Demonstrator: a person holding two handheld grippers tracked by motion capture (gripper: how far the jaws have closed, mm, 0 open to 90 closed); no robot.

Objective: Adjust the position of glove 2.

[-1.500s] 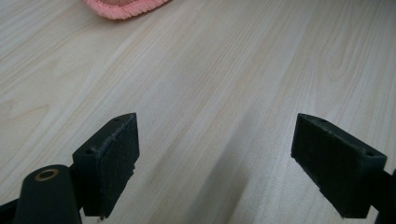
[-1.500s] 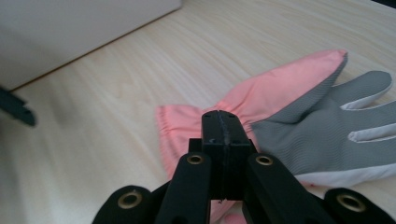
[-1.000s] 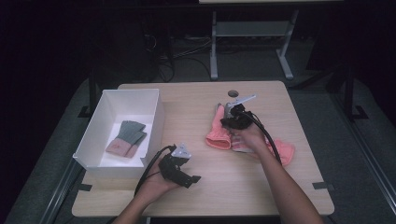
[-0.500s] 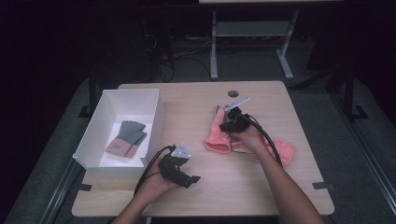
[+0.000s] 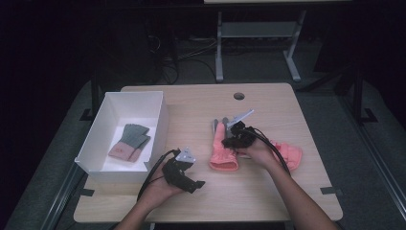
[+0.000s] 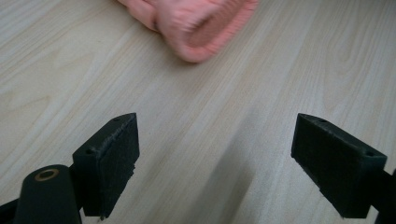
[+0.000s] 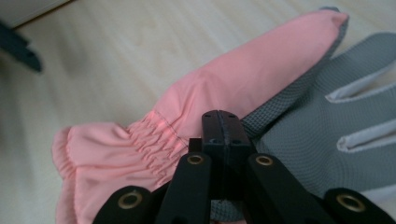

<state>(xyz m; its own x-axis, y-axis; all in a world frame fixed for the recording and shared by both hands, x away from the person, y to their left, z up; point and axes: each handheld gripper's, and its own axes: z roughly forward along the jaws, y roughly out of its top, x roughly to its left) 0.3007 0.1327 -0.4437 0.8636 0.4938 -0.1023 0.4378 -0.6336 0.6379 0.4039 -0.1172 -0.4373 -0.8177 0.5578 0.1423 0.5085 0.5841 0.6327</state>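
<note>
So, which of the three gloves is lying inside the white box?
The green glove with the pink cuff. It lies in the white box; the two pink gloves are on the table.

It looked like a lab: a bare wooden table stood in a dark room, cables and a metal stand on the far floor.

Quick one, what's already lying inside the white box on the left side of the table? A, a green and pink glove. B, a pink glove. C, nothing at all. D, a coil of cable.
A: in the high view a green and pink glove lies flat on the floor of the white box, while the pink glove lies out on the table.
</note>
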